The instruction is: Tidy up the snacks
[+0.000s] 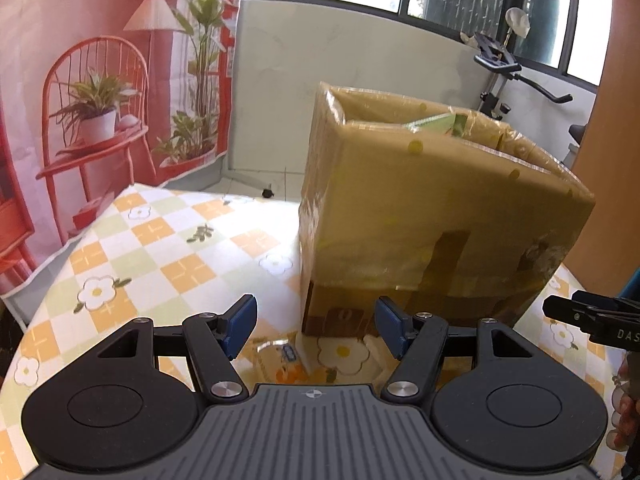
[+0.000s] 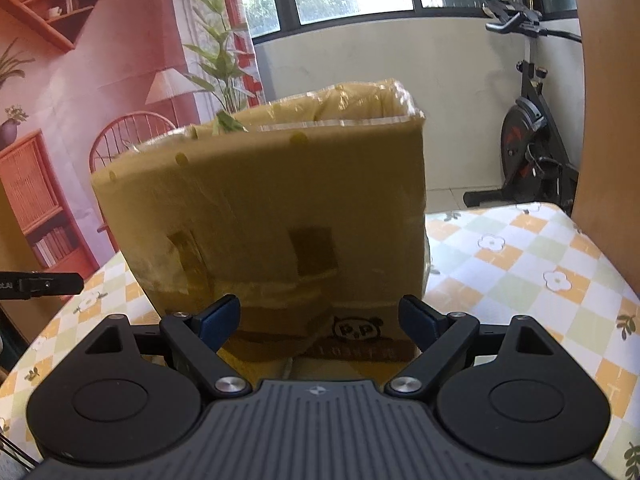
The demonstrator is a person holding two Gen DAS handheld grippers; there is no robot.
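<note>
Counter [image 1: 168, 248] under checked floral cloth. Tape-wrapped cardboard box [image 1: 432, 216] stands upright on it, top open, green packet [image 1: 436, 122] poking above rim. Left tongs [image 1: 316, 330] released, empty, near box's lower corner. Right tongs [image 2: 320, 326] released, empty, facing box front.

Box [image 1: 432, 200] contents mostly hidden behind its wall, only a green packet [image 1: 434, 122] tip showing, too blurred to ID.
</note>
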